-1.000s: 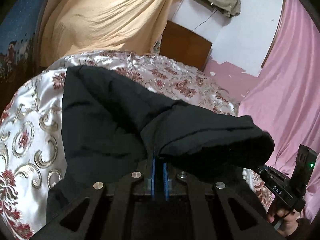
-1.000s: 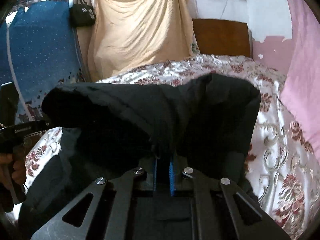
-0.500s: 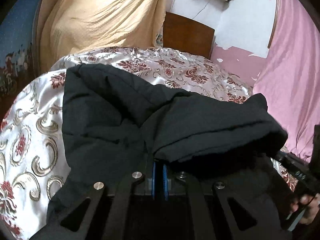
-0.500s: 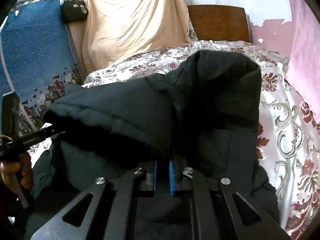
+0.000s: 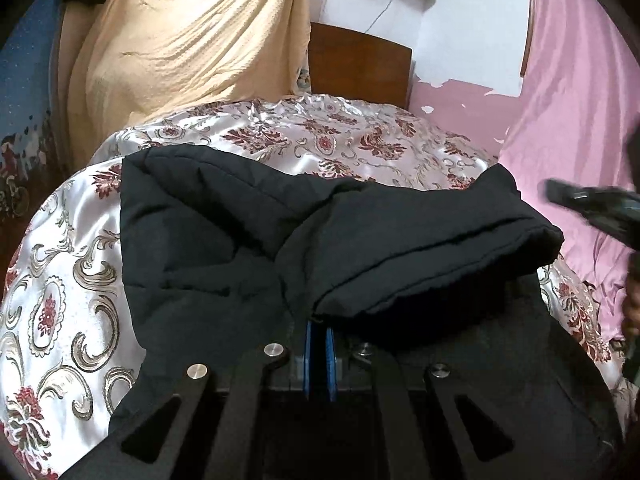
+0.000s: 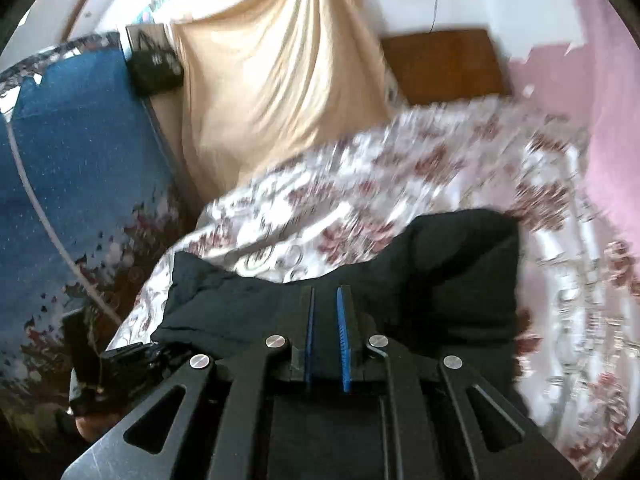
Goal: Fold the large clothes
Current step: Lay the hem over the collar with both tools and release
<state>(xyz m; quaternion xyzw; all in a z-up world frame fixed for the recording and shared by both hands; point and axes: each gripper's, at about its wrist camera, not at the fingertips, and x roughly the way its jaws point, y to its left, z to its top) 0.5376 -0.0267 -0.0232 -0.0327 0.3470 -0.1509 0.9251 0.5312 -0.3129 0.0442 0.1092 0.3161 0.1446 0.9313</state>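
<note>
A large black padded jacket (image 5: 224,248) lies on the satin floral bedspread (image 5: 60,280). My left gripper (image 5: 319,326) is shut on a fold of the jacket (image 5: 420,248), held a little above the rest; the fold covers the fingertips. In the right wrist view the jacket (image 6: 452,280) lies flat below my right gripper (image 6: 325,300), whose blue pads stand slightly apart with nothing between them. The right gripper's body (image 5: 592,208) shows blurred at the right edge of the left wrist view. The left gripper's body (image 6: 128,364) shows at the lower left of the right wrist view.
A wooden headboard (image 5: 360,64) stands at the far end of the bed. A cream cloth (image 5: 180,52) hangs at the back left. A pink curtain (image 5: 580,92) hangs on the right. A blue patterned panel (image 6: 72,160) with a black bag (image 6: 154,64) is on the left.
My right gripper has let go of the jacket, opened a little and pulled up and back; its view is motion-blurred. The jacket fold has come lower and forward. The left gripper keeps its grip.
</note>
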